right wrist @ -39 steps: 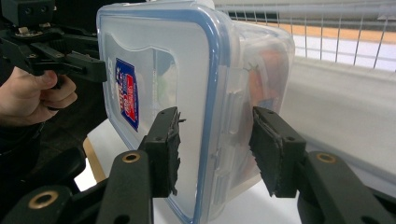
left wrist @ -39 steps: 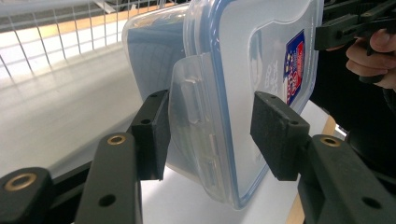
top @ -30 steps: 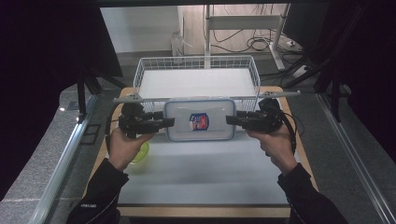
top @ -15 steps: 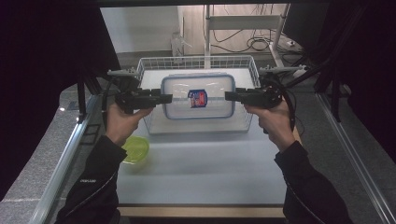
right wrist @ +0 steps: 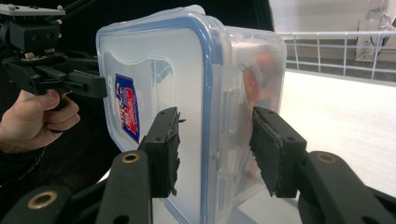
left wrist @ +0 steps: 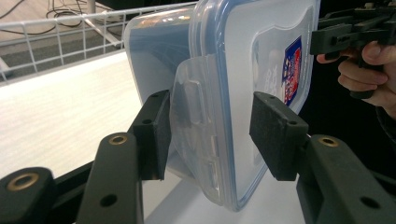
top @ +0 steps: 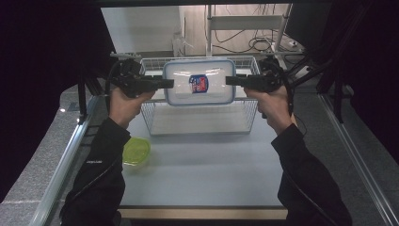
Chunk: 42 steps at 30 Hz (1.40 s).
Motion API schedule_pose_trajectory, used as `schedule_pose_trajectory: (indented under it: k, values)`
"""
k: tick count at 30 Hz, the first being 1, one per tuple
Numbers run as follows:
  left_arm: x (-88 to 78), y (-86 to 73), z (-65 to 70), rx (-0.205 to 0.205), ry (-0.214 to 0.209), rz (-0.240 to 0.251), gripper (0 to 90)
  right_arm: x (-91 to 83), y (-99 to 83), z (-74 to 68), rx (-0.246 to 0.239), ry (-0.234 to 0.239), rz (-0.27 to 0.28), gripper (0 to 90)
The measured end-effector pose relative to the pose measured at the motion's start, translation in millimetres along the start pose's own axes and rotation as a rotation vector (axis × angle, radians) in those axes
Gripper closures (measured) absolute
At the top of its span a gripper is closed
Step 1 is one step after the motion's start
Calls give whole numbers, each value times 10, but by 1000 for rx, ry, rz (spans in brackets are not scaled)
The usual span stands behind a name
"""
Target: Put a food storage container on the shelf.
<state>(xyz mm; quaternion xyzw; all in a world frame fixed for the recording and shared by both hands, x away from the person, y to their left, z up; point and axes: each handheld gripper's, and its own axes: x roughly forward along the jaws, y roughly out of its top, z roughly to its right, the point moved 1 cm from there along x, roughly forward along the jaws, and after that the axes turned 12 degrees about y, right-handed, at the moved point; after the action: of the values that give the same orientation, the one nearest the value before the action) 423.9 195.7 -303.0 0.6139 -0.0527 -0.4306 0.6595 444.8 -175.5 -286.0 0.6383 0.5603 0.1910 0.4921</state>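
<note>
Dark curtains are framing the pale table [top: 202, 174], with a white wire basket [top: 197, 120] standing at its far side in the upper middle of the high view. Both forearms are reaching up from the bottom corners, hands raised level with each other. The left tongs [top: 168, 84] are gripping the left short end of a clear plastic container [top: 200, 87], and the right tongs [top: 230, 81] are gripping its right end, each pair clamping across lid and tub. The container has a blue-rimmed lid with a red and blue sticker, and it is hanging in the air above the basket, lid tilted toward the camera. A green lid [top: 136, 151] is lying at the lower left, well apart. Open table is stretching across the frame's lower middle.
</note>
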Motion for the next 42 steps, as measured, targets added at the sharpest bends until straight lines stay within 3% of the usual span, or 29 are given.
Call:
schedule_pose_trajectory:
  k: [7,15,20,25,31,35,38,40,42]
  values:
    - [97,96,-158,-28,7,7,492,111,113,137,15,-1,11,533]
    - [215,98,-247,-56,8,3,491,178,142,286,37,-5,23,532]
    - [261,80,-269,-65,8,-1,489,195,135,333,50,-9,26,531]
    - [283,69,-281,-75,2,25,492,205,88,406,75,3,38,527]
    - [317,-18,-244,-29,20,32,428,223,56,411,67,-4,59,511]
    - [326,-77,-240,-21,25,43,395,239,18,432,74,-5,60,500]
    - [294,-100,-252,-26,17,45,414,256,-19,461,64,-27,41,543]
    - [297,-101,-249,-32,20,34,381,282,-46,479,60,-46,23,539]
    - [322,-103,-287,-62,9,25,362,305,-67,500,74,-47,28,530]
